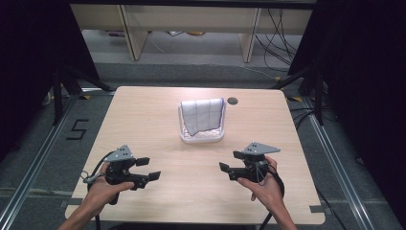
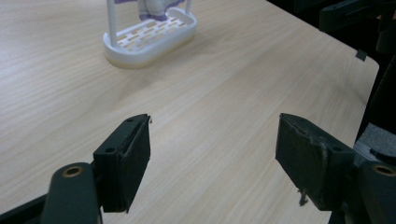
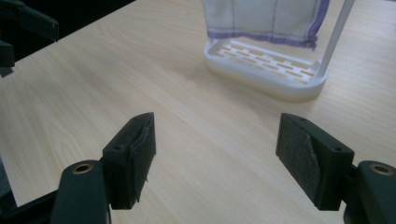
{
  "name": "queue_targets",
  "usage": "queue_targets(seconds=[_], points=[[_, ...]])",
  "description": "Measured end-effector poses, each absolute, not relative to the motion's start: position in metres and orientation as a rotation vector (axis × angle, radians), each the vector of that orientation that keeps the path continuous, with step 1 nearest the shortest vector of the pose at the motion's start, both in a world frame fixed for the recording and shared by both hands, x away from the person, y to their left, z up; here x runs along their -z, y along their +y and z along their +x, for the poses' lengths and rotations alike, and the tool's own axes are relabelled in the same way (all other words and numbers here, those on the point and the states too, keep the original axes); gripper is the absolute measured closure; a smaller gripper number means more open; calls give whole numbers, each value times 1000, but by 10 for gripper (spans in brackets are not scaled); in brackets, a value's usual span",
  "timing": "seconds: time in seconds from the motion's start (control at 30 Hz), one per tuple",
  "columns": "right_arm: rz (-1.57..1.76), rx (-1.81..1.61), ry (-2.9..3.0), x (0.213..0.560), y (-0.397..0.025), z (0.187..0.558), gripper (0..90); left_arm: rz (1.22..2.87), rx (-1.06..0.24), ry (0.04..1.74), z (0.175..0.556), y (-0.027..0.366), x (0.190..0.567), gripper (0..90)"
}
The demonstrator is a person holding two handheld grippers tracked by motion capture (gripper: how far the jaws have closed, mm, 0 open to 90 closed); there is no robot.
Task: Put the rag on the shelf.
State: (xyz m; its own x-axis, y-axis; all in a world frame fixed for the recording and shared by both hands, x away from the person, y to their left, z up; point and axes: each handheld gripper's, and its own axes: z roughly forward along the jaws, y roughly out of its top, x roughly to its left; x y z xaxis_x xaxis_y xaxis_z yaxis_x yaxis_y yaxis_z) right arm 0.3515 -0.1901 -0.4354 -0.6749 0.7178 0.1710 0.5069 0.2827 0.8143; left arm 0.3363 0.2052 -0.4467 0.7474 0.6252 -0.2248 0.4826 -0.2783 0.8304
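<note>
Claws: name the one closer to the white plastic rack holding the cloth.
The right claw: its open tips lie nearer the white plastic rack draped with a purple-edged white cloth than those of the left claw.

I am holding my left gripper (image 1: 148,168) and right gripper (image 1: 231,163) above the near half of the table (image 1: 158,120), well apart, jaws spread wide and empty, both pointing inward toward each other.

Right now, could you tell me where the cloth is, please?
In the high view, the cloth hangs over the white rack at the table's centre-back, beside the round hole.
</note>
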Motion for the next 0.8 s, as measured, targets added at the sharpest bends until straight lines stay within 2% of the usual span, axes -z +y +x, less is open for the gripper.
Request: queue_targets(seconds=[0.63, 0.8], points=[[1182, -1238, 2385, 458, -193, 328, 282, 2006, -214, 840, 314, 204, 478, 255], [1110, -1190, 2430, 464, -192, 320, 279, 2035, -240, 840, 306, 209, 486, 255]])
